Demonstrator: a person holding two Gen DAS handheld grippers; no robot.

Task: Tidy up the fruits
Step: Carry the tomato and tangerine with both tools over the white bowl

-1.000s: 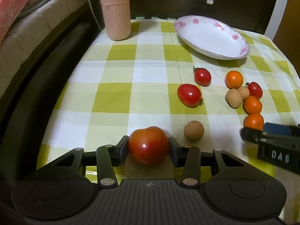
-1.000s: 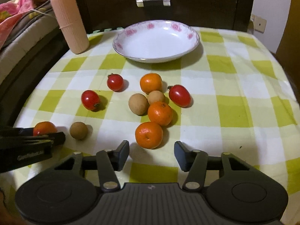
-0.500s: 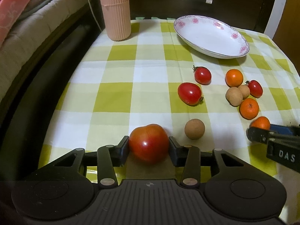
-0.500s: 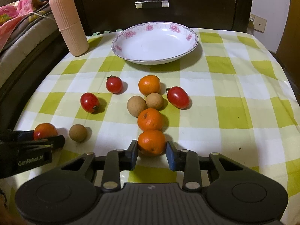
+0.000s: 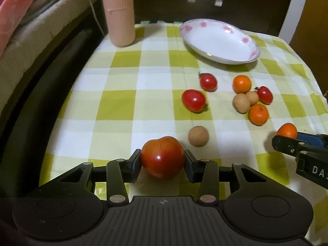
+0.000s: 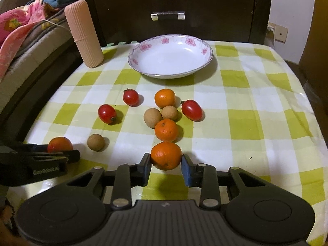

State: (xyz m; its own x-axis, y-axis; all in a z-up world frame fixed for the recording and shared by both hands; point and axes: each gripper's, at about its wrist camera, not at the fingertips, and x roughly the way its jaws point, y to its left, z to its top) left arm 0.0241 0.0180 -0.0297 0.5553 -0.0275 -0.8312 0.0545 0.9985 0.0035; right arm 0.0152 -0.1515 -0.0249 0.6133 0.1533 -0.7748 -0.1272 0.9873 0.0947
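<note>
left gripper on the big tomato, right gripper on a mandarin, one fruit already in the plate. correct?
Not quite: the plate holds no fruit, as the right wrist view shows. The rest stands: the left gripper is shut on the big tomato, and the right gripper is shut on a mandarin.

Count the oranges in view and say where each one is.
3: one orange held in the right gripper, one just beyond it on the cloth, one nearest the plate.
</note>
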